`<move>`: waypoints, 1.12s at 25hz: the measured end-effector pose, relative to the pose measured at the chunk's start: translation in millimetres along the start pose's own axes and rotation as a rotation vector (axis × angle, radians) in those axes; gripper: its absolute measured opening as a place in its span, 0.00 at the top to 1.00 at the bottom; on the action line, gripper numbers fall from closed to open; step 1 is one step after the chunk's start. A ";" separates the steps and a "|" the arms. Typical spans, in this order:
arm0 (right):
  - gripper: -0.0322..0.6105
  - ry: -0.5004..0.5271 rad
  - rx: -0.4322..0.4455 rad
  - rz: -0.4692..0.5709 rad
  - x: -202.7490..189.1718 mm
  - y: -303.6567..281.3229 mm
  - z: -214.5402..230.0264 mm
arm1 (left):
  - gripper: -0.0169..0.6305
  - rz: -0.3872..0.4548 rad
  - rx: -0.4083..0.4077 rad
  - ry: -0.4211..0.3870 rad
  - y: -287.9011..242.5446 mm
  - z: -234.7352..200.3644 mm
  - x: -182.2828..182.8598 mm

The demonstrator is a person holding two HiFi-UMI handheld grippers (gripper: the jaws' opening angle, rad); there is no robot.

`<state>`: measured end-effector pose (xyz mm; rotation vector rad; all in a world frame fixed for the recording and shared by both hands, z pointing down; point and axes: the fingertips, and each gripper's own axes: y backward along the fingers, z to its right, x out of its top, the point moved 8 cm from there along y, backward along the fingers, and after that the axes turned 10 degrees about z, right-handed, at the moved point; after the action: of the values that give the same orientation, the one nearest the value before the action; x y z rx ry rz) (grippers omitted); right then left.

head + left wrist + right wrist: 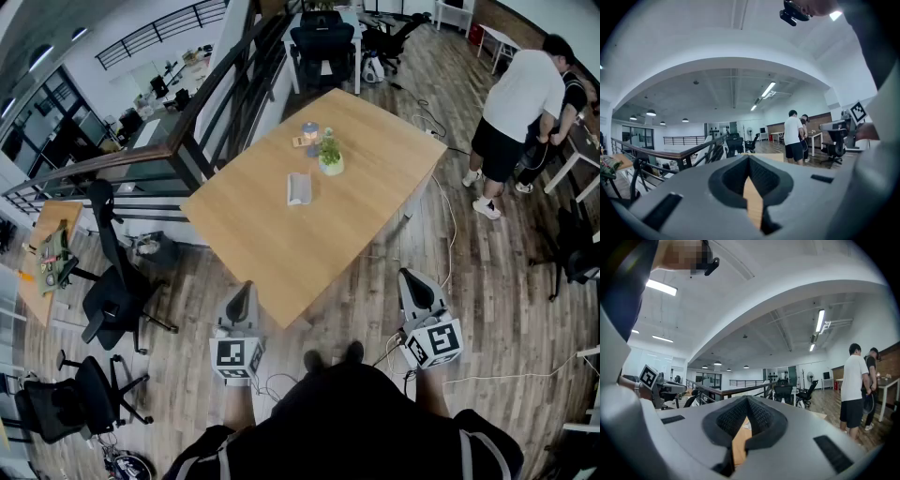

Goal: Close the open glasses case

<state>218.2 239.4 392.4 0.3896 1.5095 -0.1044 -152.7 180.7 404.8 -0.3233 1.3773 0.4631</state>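
Observation:
The glasses case, white and lying open, sits near the middle of the wooden table. Both grippers hang in front of the table's near edge, well short of the case. My left gripper is at the near left corner, its jaws shut with nothing between them. At the near right edge my right gripper is also shut and empty. In the left gripper view the left gripper shows only a strip of the table past its jaws. The right gripper likewise shows the table.
A small potted plant and a few small items stand behind the case. A dark railing runs along the table's left. Office chairs stand at left, cables lie at right, and two people stand at the far right.

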 end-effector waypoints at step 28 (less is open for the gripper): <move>0.93 -0.093 0.038 -0.015 -60.9 -22.4 62.9 | 0.98 -0.024 0.088 -0.071 -45.4 28.5 17.9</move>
<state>266.8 188.3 448.9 0.3994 1.4208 -0.1611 -103.5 157.2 389.9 -0.2492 1.3193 0.3890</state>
